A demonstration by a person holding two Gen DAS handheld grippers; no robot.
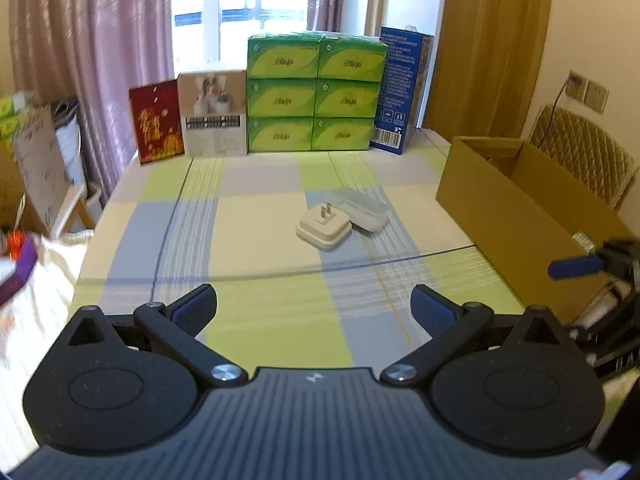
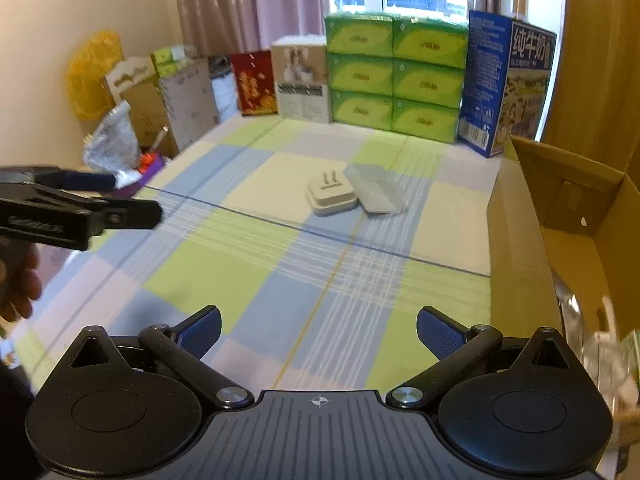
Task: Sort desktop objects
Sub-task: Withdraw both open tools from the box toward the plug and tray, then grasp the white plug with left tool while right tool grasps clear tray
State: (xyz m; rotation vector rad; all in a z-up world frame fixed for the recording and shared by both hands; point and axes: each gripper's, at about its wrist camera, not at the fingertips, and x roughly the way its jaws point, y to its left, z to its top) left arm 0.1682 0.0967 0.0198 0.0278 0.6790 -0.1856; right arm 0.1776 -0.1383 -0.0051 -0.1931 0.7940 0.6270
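Observation:
A white plug adapter (image 1: 325,228) (image 2: 331,195) lies prongs-up in the middle of the checked tablecloth. A clear plastic case (image 1: 365,209) (image 2: 375,193) touches its right side. An open cardboard box (image 1: 508,216) (image 2: 516,240) stands along the table's right side. My left gripper (image 1: 314,308) is open over the near part of the table with nothing between its fingers; it also shows at the left edge of the right wrist view (image 2: 100,196). My right gripper (image 2: 319,334) is open and empty too, next to the box's near corner.
Green tissue packs (image 1: 316,92) (image 2: 394,74), a blue carton (image 1: 402,88) (image 2: 506,80), a red bag (image 1: 157,122) and a white box (image 1: 214,114) line the far edge. Bags and cartons crowd the floor at the left (image 2: 132,120). A crinkly clear wrapper (image 2: 600,344) sits inside the box.

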